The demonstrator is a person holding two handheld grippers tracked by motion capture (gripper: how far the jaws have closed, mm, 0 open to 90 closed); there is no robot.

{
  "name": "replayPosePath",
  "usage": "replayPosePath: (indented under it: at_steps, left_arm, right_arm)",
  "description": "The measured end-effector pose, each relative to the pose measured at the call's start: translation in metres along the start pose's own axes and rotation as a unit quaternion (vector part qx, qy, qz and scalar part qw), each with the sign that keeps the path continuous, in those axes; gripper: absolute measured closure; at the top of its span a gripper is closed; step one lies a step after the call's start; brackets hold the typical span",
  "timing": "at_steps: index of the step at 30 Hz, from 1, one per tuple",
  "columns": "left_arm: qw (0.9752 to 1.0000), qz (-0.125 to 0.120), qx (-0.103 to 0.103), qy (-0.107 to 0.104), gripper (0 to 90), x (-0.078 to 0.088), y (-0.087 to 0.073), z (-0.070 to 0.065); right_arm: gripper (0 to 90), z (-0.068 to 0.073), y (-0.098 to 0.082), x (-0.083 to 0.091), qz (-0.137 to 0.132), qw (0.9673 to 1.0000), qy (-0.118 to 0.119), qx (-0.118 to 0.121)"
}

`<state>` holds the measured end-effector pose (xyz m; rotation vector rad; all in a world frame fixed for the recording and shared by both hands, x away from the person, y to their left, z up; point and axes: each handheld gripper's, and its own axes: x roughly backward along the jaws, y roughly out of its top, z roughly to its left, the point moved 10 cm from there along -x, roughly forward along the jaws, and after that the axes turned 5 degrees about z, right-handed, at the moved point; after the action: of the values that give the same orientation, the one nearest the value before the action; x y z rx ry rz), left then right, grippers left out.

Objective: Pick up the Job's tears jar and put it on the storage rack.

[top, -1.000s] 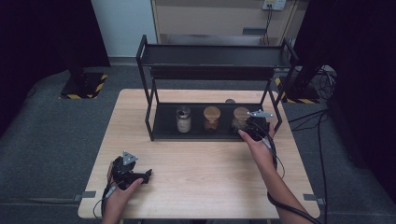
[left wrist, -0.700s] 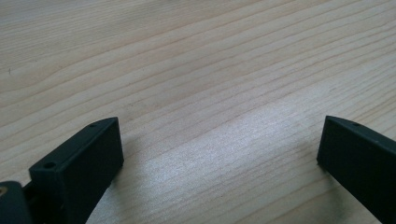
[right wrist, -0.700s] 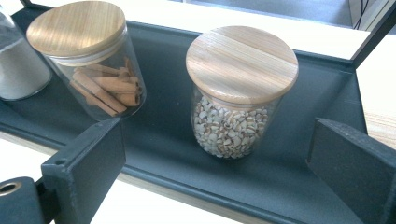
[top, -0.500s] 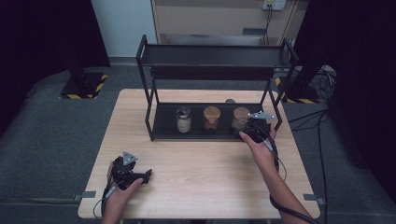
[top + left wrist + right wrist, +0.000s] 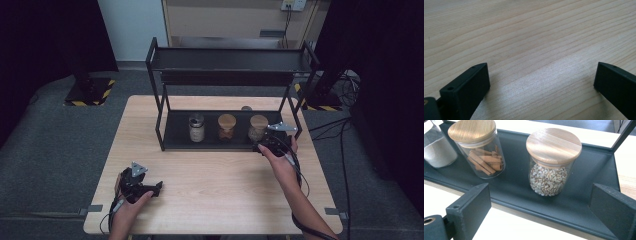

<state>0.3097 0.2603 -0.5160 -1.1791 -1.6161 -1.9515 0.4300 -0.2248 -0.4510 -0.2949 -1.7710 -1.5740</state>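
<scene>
A black two-tier rack [image 5: 161, 125] stands at the back of the wooden table [image 5: 225, 175]. Its lower shelf [image 5: 584, 205] holds three glass jars with wooden lids: a white-powder jar [image 5: 196, 128] [image 5: 436, 150], a cinnamon-stick jar [image 5: 226, 126] [image 5: 480, 150] and a bean jar [image 5: 258, 127] [image 5: 550, 162]. My right gripper [image 5: 267, 144] [image 5: 540, 192] is open at the shelf's front edge. It faces the bean jar, which stands a little beyond the jaws and is not touched. My left gripper [image 5: 152, 187] [image 5: 541, 70] lies open on the table at the near left, with nothing between its jaws.
The rack's upper shelf [image 5: 230, 60] overhangs the jars, and its right post [image 5: 298, 117] stands close to my right hand. A small round thing [image 5: 246, 108] sits behind the rack. Bare wood stretches between the two hands.
My right gripper has shifted only slightly in front of the bean jar, with its jaws still wide. The left gripper has stayed where it was.
</scene>
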Motion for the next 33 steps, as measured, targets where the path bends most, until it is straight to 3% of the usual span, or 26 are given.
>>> replayPosePath:
  at_steps: [33]
  left_arm:
    - [1.0000,0.000,0.001,0.000,0.0,0.000,0.000,0.000]
  right_arm:
    - [4.7,0.001,-0.029,0.012,0.010,0.9998,0.012,0.009]
